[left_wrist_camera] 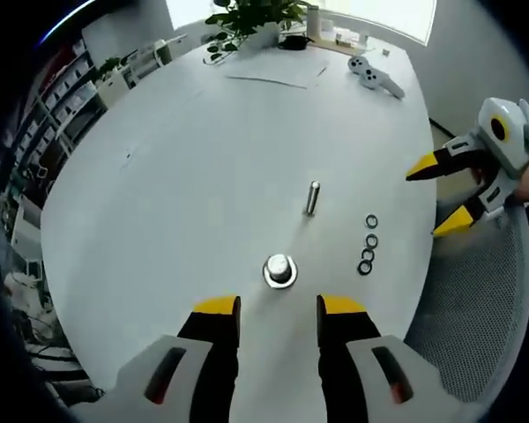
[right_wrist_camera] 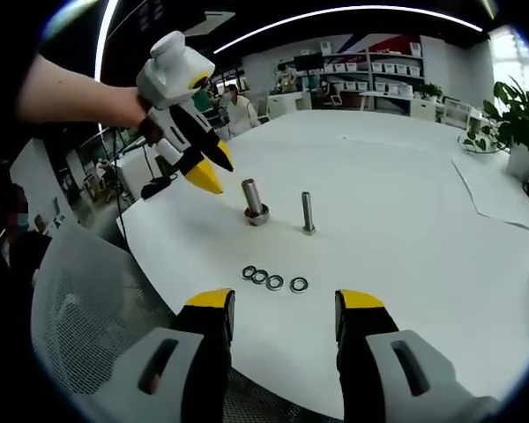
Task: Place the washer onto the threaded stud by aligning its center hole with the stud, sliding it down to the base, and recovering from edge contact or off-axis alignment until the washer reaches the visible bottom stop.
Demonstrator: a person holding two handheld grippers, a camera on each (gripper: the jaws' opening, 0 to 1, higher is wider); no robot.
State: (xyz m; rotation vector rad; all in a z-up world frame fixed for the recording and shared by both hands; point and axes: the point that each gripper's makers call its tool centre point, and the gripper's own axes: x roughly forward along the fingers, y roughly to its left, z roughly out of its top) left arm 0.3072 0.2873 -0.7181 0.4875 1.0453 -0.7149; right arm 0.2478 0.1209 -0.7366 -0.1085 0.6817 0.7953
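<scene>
In the right gripper view, the left gripper (right_wrist_camera: 210, 170) hung at upper left, its yellow-tipped jaws pointing down toward the stout steel stud on a round flanged base (right_wrist_camera: 254, 203); the jaws looked nearly together and held nothing I could make out. Just right of that stood a slimmer upright threaded metal stud (right_wrist_camera: 308, 213). Below both, at centre frame, a row of four small flat metal ring washers (right_wrist_camera: 274, 281) lay on the white round table (right_wrist_camera: 406, 220), touching or nearly so. The right gripper (right_wrist_camera: 284, 313) rose from the bottom edge with jaws parted wide and empty, just short of the washers.

In the left gripper view, the left gripper's own jaws (left_wrist_camera: 279, 310) stood apart at bottom centre, empty, the flanged stud just beyond them and the washers at right centre.

Judged from this, a washer is light, rigid and thin; lying flat on a smooth top it will be slippery to pinch, so grip across its outer rim, hole left clear.
</scene>
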